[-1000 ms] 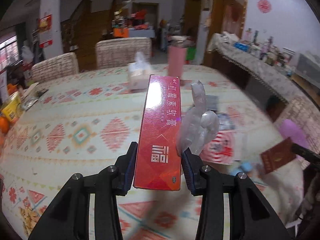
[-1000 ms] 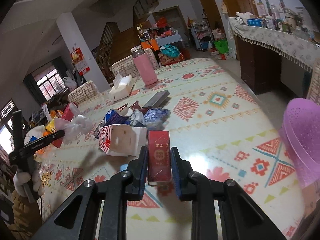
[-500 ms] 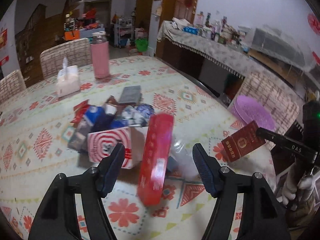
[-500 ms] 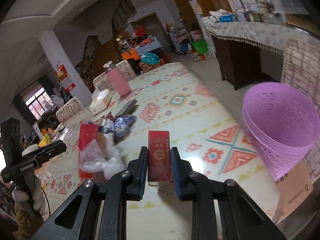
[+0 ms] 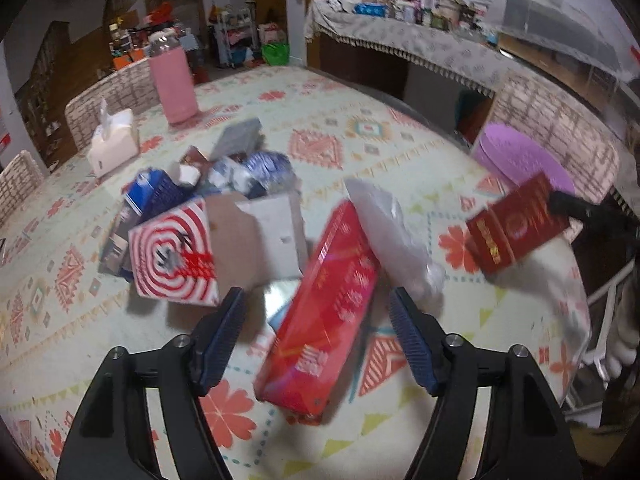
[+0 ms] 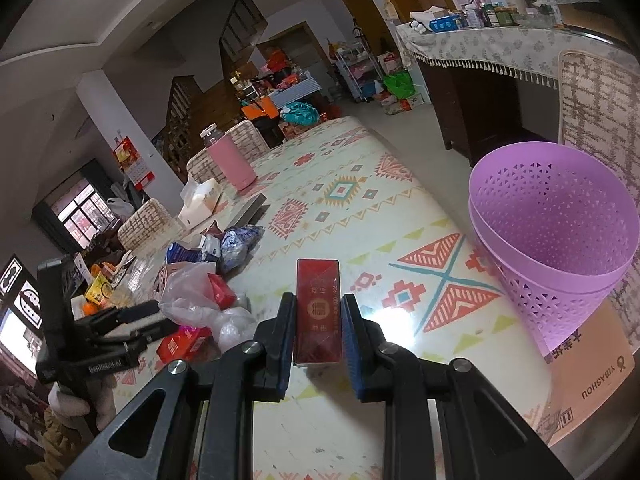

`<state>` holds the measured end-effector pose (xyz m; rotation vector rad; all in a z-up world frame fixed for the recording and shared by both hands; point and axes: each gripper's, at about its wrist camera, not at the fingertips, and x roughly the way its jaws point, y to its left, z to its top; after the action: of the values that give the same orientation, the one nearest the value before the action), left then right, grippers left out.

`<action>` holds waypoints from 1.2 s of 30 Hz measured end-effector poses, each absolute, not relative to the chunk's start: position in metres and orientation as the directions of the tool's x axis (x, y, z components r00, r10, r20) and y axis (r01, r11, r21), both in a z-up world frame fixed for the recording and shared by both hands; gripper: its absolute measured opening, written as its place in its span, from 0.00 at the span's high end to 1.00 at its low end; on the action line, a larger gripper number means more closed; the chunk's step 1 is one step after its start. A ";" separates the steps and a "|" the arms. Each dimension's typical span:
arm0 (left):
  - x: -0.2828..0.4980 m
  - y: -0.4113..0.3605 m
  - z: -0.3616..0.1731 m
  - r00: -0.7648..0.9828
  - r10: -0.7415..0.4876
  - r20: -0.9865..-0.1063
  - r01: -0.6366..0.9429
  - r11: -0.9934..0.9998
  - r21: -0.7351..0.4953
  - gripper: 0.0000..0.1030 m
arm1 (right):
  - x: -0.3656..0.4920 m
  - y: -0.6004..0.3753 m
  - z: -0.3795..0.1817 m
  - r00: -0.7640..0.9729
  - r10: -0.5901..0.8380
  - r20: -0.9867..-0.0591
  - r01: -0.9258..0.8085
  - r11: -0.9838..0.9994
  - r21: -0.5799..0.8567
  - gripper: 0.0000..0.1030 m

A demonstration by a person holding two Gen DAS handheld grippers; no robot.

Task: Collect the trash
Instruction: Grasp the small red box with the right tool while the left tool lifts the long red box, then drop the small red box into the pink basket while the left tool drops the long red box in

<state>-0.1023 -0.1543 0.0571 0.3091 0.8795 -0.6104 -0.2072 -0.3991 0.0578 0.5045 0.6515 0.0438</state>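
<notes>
Patterned table [image 6: 344, 192] holds a trash heap beside the purple basket [image 6: 560, 216]. Left tool [image 5: 318, 314] is opening, its long red box [image 5: 324, 312] dropping free, while right tool [image 6: 318, 322] clamps a small red box [image 6: 318, 312] — likely bound for the basket.

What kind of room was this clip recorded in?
Most likely a home dining room: a large table under a patterned cloth, woven-back chairs drawn up to it, and a sideboard crowded with bottles and jars.
</notes>
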 end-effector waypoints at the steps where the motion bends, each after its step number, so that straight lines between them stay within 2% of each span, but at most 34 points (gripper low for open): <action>1: -0.104 -0.155 0.052 0.473 -0.361 -0.804 0.622 0.783 0.015 0.28 | -0.207 -0.400 0.057 0.797 0.199 -0.570 0.114 0.877 0.467 0.75; 5: -0.106 -0.160 0.037 0.477 -0.314 -0.821 0.615 0.786 0.057 0.28 | -0.208 -0.402 0.055 0.794 0.212 -0.570 0.110 0.872 0.477 0.75; 7: -0.105 -0.160 0.034 0.459 -0.313 -0.831 0.615 0.787 0.043 0.55 | -0.209 -0.402 0.055 0.795 0.216 -0.567 0.106 0.871 0.479 0.75; 8: -0.105 -0.160 0.033 0.444 -0.317 -0.838 0.616 0.787 0.029 0.62 | -0.210 -0.402 0.056 0.797 0.216 -0.565 0.103 0.872 0.478 0.76; 17: -0.129 -0.147 0.080 0.508 -0.380 -0.773 0.598 0.801 -0.001 0.62 | -0.224 -0.411 0.073 0.830 0.195 -0.523 0.089 0.878 0.470 0.76; 24: -0.142 -0.153 0.138 0.512 -0.514 -0.688 0.637 0.765 -0.097 0.62 | -0.238 -0.438 0.093 0.868 0.154 -0.473 0.104 0.873 0.477 0.76; 29: -0.135 -0.202 0.153 0.486 -0.556 -0.675 0.689 0.719 -0.096 0.62 | -0.251 -0.465 0.113 0.893 0.072 -0.444 0.153 0.880 0.449 0.76; 36: -0.118 -0.308 0.148 0.319 -0.648 -0.692 0.799 0.576 -0.171 0.62 | -0.268 -0.513 0.131 0.899 -0.098 -0.427 0.280 0.878 0.388 0.76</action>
<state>-0.1180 -0.3081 0.1485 0.2171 0.7981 -0.9609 -0.2680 -0.5129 0.1309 0.4604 0.4106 -0.2030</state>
